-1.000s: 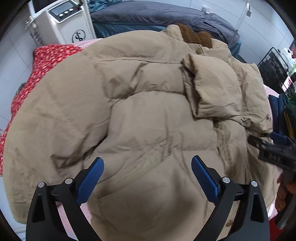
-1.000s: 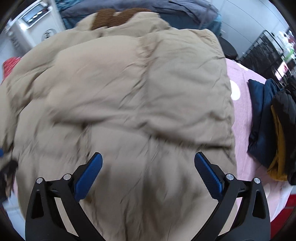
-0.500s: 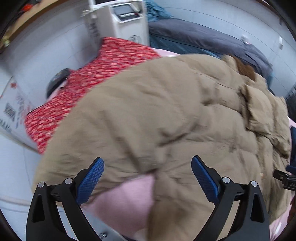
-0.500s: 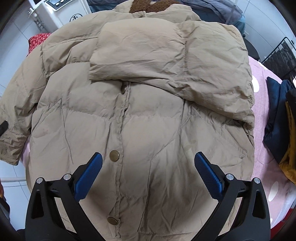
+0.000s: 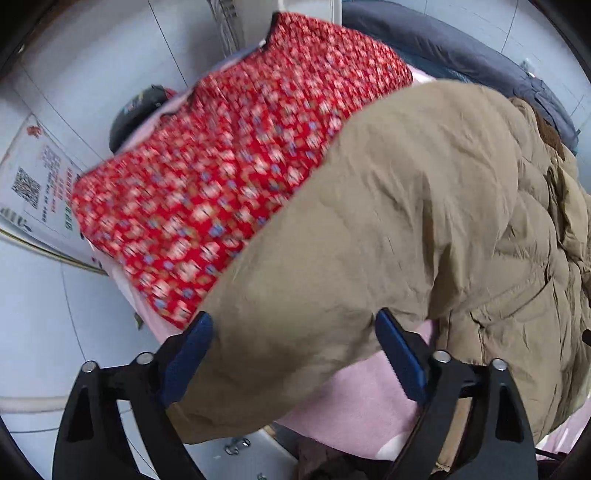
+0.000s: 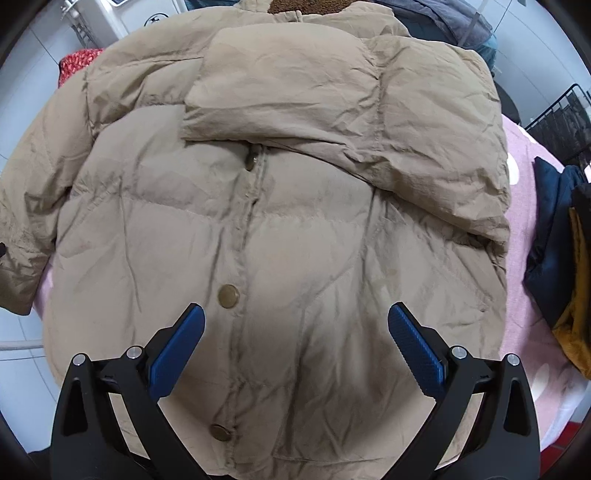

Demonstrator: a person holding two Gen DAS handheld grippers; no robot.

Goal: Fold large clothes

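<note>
**Both grippers spread wide, tan jacket flat on the pink bed cover**

Left gripper (image 5: 291, 347): my fingers are parted wide, nothing clamped. The jacket's left sleeve (image 5: 332, 295) runs between the blue pads (image 5: 184, 362), cuff end near me and hanging past the bed edge. Can't tell whether the pads touch the fabric; the view is motion-blurred.

Right gripper (image 6: 295, 343): fingers also parted wide, over the near hem of the jacket (image 6: 280, 229), not gripping anything.

Jacket: tan puffer, front side up, collar (image 6: 306, 5) at the far end with brown fleece lining. Snap placket runs near-to-far down the middle; two brass snaps (image 6: 228, 296) visible near me. The right sleeve (image 6: 332, 107) is folded across the chest, cuff pointing left. Left sleeve is out to the left side, not folded in.

Around it:
- pink bed cover (image 6: 524, 206) under the jacket, showing on the right
- red floral quilt (image 5: 229, 166) just left of the jacket, its right edge under the sleeve
- dark blue and mustard clothes (image 6: 557, 236) piled on the right, apart from the jacket
- grey bedding (image 5: 461, 62) at the far end
</note>
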